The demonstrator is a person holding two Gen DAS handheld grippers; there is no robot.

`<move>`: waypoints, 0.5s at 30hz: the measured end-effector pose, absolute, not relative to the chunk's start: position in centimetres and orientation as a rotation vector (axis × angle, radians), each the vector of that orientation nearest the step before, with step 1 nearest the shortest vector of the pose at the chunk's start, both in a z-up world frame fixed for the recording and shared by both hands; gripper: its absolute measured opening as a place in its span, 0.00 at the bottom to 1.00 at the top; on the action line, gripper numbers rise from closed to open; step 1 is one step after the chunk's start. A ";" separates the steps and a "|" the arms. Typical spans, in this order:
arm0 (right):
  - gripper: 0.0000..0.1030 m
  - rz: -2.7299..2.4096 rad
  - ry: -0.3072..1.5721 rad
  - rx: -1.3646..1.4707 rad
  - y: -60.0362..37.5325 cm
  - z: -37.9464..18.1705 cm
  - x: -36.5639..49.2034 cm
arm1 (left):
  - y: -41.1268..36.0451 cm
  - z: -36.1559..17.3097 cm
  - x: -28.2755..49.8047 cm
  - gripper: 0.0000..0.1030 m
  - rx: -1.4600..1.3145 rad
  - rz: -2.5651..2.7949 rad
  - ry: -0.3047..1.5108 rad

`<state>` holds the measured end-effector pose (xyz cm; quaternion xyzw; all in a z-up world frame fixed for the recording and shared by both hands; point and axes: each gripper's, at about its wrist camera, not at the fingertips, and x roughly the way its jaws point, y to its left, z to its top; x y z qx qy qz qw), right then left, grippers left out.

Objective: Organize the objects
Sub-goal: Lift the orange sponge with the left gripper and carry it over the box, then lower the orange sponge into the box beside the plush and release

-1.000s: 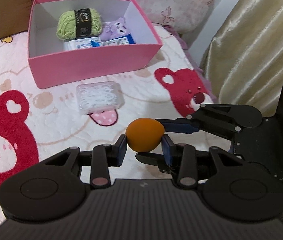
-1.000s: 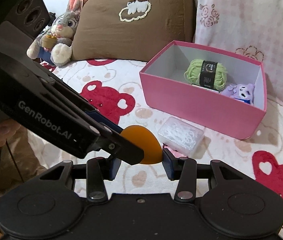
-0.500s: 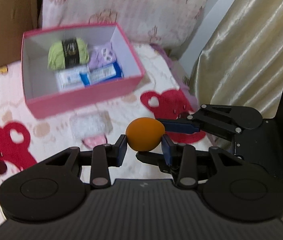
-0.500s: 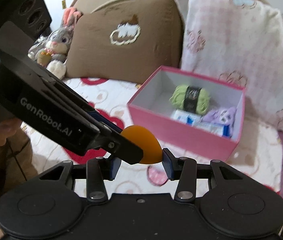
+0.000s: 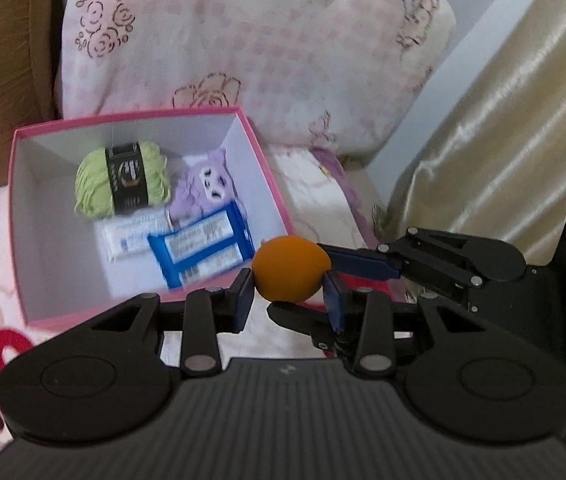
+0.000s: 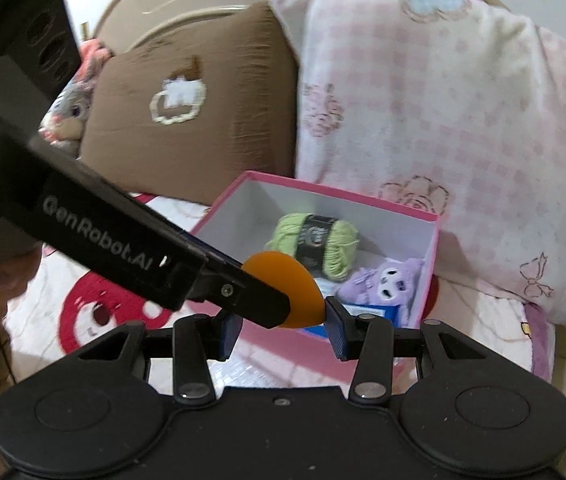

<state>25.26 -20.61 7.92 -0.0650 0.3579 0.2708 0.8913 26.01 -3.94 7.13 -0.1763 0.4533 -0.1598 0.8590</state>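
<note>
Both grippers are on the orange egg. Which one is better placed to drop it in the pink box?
Probably left gripper: it pinches the orange egg squarely, pink box open ahead. Right gripper crosses from the side.

A: State item count, by kind.
B: One pink cardboard box (image 5: 271, 184). One green yarn skein with black band (image 5: 121, 182). One purple plush toy (image 5: 207, 184). Two blue-and-white snack packets (image 5: 199, 248). One orange egg-shaped ball (image 5: 290, 269). Two pillows.

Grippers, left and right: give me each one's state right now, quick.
Left gripper: shut on the orange egg-shaped ball, one pad on each side.
Right gripper: shut on the same ball, gripping it from the other direction.
</note>
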 end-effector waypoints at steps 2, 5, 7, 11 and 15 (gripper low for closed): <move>0.48 0.545 0.761 -0.109 -20.8 7.3 27.0 | -3.5 6.2 27.3 0.35 -0.391 -0.335 0.938; 0.48 0.529 0.771 -0.099 -20.9 6.6 29.3 | -2.3 5.0 29.2 0.34 -0.471 -0.341 0.908; 0.48 0.527 0.787 -0.064 -21.1 6.0 30.9 | -1.7 4.4 30.2 0.34 -0.494 -0.340 0.904; 0.48 0.521 0.819 -0.010 -21.0 4.5 33.3 | -0.9 3.1 32.2 0.34 -0.511 -0.312 0.909; 0.48 0.489 0.831 -0.050 -19.7 2.9 35.1 | -0.4 1.0 34.3 0.34 -0.510 -0.285 0.925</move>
